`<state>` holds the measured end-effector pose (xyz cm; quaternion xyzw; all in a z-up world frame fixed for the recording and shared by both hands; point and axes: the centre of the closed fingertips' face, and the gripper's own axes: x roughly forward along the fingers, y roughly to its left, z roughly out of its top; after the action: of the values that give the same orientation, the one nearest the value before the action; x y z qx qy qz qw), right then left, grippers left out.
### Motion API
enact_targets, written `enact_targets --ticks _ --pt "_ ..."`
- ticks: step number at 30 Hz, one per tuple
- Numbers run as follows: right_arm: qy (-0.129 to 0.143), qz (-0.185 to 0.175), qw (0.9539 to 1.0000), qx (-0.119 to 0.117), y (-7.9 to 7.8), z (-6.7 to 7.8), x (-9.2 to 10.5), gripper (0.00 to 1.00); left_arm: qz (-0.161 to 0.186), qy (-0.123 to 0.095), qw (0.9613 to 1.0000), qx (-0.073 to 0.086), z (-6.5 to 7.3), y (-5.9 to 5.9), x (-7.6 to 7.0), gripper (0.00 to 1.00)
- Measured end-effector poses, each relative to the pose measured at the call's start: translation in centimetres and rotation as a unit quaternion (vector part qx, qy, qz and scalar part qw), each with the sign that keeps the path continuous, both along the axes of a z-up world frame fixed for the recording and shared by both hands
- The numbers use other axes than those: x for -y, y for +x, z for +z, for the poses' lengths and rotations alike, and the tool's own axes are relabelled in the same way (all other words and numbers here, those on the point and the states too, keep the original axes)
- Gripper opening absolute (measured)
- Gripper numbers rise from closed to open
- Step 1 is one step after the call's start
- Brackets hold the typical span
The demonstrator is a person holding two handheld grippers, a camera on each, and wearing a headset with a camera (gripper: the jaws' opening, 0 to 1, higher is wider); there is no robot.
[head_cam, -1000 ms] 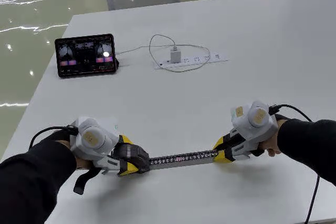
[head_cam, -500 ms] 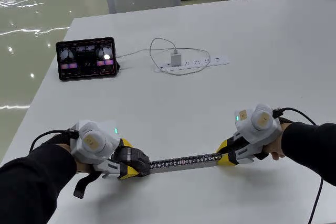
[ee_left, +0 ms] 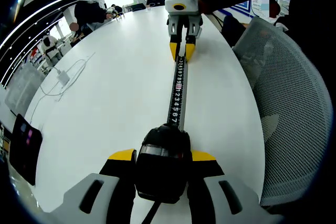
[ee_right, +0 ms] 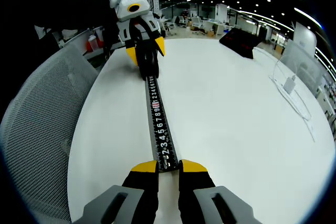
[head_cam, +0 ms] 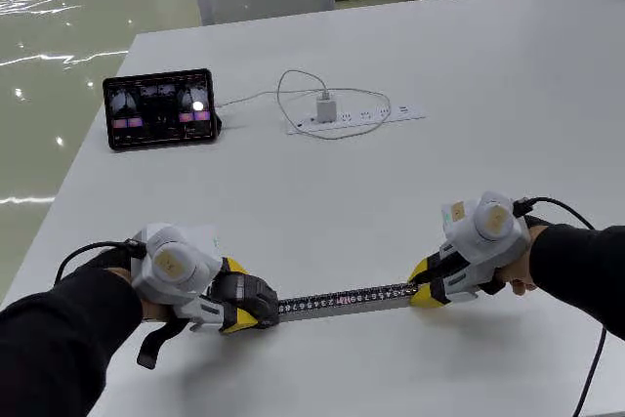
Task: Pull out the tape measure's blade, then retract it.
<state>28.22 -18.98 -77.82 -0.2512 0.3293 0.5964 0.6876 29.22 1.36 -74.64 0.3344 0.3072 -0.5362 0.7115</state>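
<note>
The black tape measure case sits on the white table near its front edge, and my left gripper is shut on the case. Its dark blade with white numbers runs rightward, low over the table, to my right gripper. My right gripper is shut on the blade's end. In the left gripper view the blade stretches away to the right gripper. In the right gripper view the blade leads to the case held by the left gripper.
A tablet with a lit screen lies at the back left. A white power strip with a plugged charger and looped cable lies behind the middle. A grey mesh chair stands by the table's front edge. People sit far off.
My right gripper has moved a little to the right with the blade's end, so more blade is out of the case. The left gripper and case have stayed put.
</note>
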Motion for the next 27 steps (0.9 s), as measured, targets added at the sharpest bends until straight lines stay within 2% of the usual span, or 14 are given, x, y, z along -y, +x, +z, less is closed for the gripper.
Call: enact_targets --ticks 27 --pt "-0.002 -0.007 1.0 -0.001 0.0 0.1 1.7 0.1 0.001 0.0 1.0 0.0 0.0 0.0 0.0 0.32"
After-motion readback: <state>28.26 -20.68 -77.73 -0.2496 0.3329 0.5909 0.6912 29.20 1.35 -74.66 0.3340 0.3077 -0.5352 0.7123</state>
